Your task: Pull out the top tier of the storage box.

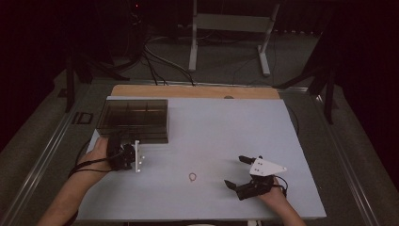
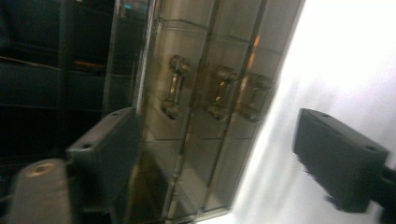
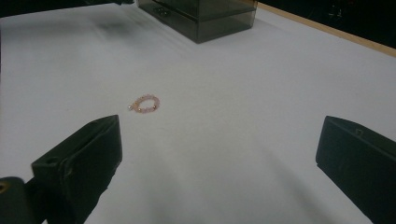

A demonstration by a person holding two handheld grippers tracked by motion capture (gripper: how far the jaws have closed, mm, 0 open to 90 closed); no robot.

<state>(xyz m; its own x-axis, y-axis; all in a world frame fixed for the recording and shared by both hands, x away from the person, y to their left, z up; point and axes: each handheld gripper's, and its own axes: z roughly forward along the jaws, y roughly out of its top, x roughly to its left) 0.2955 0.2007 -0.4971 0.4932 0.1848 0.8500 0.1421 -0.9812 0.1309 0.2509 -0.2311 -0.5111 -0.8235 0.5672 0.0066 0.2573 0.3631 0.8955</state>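
A smoky see-through drawer box [image 1: 134, 120] stands at the table's back left. My left gripper [image 1: 118, 143] is turned on its side right at the box's front. In the left gripper view its jaws [image 2: 215, 135] stand wide apart and open before the box front [image 2: 196, 154], where three small gold handles [image 2: 219, 91] show. A small pink bead ring [image 1: 193, 177] lies on the white table top [image 1: 235, 122] near the front middle. My right gripper [image 1: 234, 171] rests to the ring's right, open, pointing at the bead ring [image 3: 145, 103] with nothing between its jaws [image 3: 219, 140].
The drawer box [image 3: 205, 16] is the only tall thing on the table. A wooden strip [image 1: 188, 91] runs along the far edge. Beyond it are cables and a white metal stand [image 1: 226, 28] on the floor.
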